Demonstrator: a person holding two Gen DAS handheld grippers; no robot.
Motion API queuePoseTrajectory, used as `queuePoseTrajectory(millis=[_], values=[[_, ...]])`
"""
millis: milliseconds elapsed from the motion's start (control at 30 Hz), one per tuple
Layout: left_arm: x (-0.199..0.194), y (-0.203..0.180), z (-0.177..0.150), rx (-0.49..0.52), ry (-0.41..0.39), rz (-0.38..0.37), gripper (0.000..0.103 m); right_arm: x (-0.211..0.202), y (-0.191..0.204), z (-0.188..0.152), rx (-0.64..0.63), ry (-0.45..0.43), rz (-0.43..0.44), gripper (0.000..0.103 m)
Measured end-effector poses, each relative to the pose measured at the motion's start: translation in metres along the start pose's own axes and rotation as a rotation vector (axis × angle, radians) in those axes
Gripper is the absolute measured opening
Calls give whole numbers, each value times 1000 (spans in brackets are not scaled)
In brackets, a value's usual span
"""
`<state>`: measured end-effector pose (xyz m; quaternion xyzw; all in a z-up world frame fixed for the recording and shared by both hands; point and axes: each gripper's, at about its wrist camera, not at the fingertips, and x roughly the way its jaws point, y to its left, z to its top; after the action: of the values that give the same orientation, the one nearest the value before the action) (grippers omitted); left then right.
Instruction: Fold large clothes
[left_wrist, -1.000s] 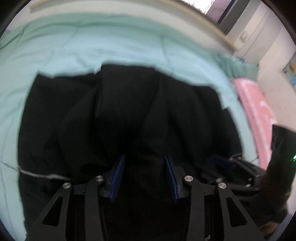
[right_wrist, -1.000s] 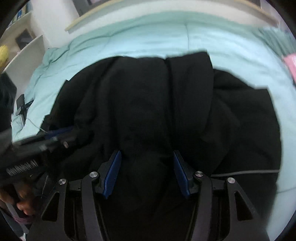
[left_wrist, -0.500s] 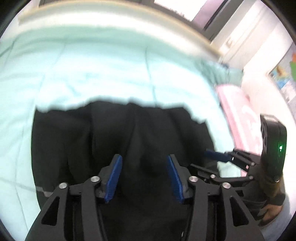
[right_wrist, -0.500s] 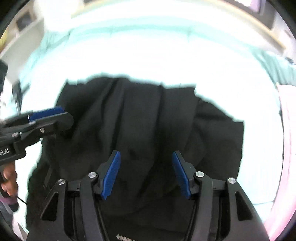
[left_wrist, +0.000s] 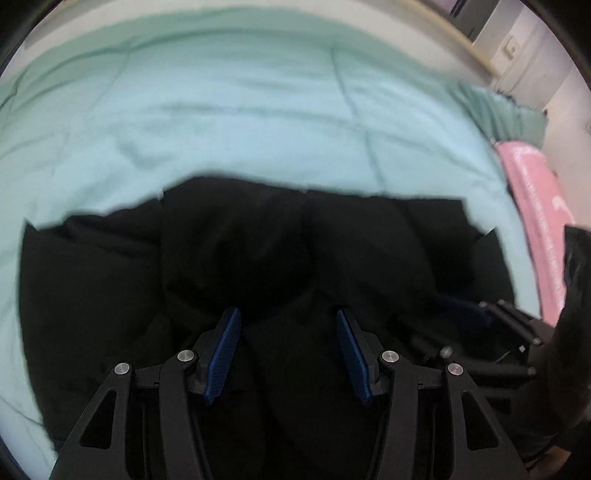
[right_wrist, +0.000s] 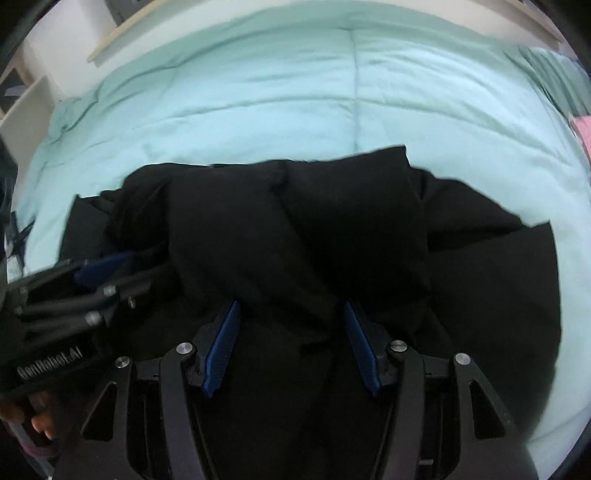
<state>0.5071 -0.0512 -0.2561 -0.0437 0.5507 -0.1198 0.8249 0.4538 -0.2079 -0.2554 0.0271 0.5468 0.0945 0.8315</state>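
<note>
Black garment (left_wrist: 258, 266) lies bunched on the mint quilt (left_wrist: 240, 110), thick soft folds piled toward the near edge. Left gripper (left_wrist: 288, 350) and right gripper (right_wrist: 291, 347) both hang over it with jaws spread, pinching nothing, as far as the dark cloth lets me judge. It looks floppy and fairly heavy, so I'd take it at the outer hem corners, where it's thinnest.

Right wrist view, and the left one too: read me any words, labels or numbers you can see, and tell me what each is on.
"GenRobot.AI", slightly blurred: white lettering on the left gripper body, seen in the right wrist view.
Left wrist view: no readable text.
</note>
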Motion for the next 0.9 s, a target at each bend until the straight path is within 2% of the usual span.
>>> queuePoseTrajectory(millis=[67, 167, 300, 400, 500, 600, 667, 733, 800, 900], values=[[6, 0, -5, 33, -10, 21, 54, 4, 3, 0, -2, 16, -21, 57], [-6, -2, -4, 6, -15, 17, 54, -11, 5, 5, 13, 42, -25, 57], [-45, 2, -3, -58, -89, -31, 54, -53, 10, -2, 34, -41, 11, 57], [-82, -1, -17, -40, -168, -29, 54, -85, 16, -20, 21, -111, 40, 59], [-101, -6, -35, -42, -199, -67, 54, -94, 27, -44, -25, -116, 73, 59], [-99, -6, -62, -40, -154, -73, 54, -79, 32, -66, -72, -61, 55, 59], [-83, -7, -78, -32, -97, -46, 54, -62, 30, -77, -51, -8, 50, 59], [-64, -4, -87, -25, -56, -21, 55, -48, 25, -81, -10, 0, 61, 59], [-48, 3, -92, -46, -58, -25, 56, -37, 20, -83, 2, 6, 68, 59], [-43, 0, -88, -58, -32, 5, 56, -32, 27, -80, -38, 22, 31, 59]])
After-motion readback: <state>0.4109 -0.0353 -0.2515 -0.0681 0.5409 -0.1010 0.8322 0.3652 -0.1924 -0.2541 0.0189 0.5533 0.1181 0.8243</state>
